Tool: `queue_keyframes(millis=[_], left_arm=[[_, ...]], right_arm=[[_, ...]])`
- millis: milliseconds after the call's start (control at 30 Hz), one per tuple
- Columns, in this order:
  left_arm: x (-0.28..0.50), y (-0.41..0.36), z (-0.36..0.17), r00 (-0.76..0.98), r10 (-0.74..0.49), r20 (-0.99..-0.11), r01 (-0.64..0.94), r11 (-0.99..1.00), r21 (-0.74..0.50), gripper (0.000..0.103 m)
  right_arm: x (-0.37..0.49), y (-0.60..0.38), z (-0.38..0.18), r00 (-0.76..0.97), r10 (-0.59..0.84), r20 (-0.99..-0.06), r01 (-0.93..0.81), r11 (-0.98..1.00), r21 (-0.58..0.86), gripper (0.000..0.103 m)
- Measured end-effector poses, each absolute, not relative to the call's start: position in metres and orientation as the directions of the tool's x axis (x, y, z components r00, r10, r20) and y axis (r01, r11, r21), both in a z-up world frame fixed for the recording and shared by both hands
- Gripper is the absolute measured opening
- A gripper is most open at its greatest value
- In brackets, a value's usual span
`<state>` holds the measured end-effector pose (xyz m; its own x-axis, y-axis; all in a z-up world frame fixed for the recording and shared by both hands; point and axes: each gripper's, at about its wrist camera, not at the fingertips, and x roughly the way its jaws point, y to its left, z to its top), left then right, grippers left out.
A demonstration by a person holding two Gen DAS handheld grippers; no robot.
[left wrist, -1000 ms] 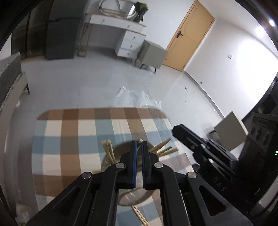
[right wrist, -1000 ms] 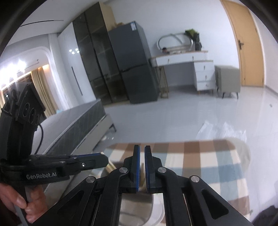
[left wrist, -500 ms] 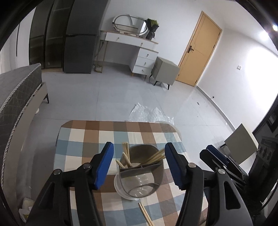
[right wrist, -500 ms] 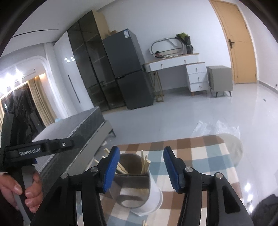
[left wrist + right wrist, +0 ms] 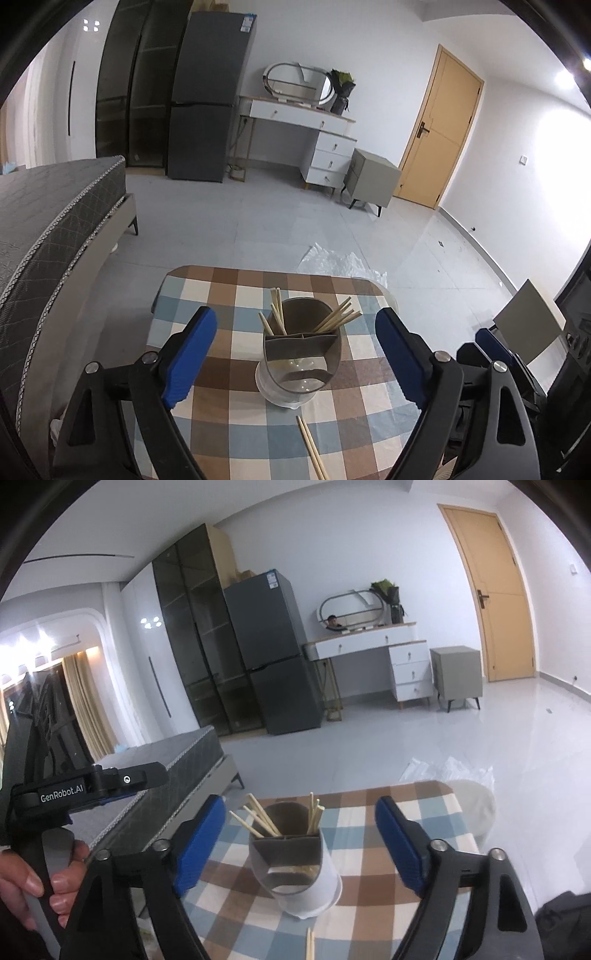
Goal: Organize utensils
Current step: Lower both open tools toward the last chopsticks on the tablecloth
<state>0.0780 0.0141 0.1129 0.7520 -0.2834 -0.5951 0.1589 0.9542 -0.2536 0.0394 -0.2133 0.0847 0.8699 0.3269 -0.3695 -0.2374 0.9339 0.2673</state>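
Lying loose: two chopsticks (image 5: 312, 448) before one holder (image 5: 301, 347).

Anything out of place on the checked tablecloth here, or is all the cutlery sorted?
One thing: a pair of pale wooden chopsticks lies flat on the checked tablecloth, in front of the grey divided utensil holder, while the other chopsticks stand in its compartments. Both tongs are opening, nothing between them.

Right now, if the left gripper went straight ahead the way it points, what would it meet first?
Probably the utensil holder with its chopsticks; it sits centred between the left gripper's opening, empty jaws. Depth is unclear.
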Motion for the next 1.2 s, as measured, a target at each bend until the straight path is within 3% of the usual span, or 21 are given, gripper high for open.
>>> queue_keyframes(millis=[300,733,1200], left_arm=[[0.044,0.01,0.113,0.784,-0.254,-0.567,0.157,0.964,-0.215,0.088],[0.013,0.007,0.084,0.787,-0.211,-0.58,0.131,0.976,-0.176,0.09],[0.005,-0.005,0.014,0.733,-0.195,-0.652,0.113,0.98,-0.166,0.09]], right_arm=[[0.007,-0.222,0.083,0.892,0.301,-0.336,-0.217,0.939,0.266,0.099],[-0.022,-0.222,0.058,0.904,0.25,-0.348,-0.176,0.957,0.229,0.103],[-0.023,-0.222,-0.005,0.815,0.297,-0.497,-0.198,0.95,0.242,0.103]])
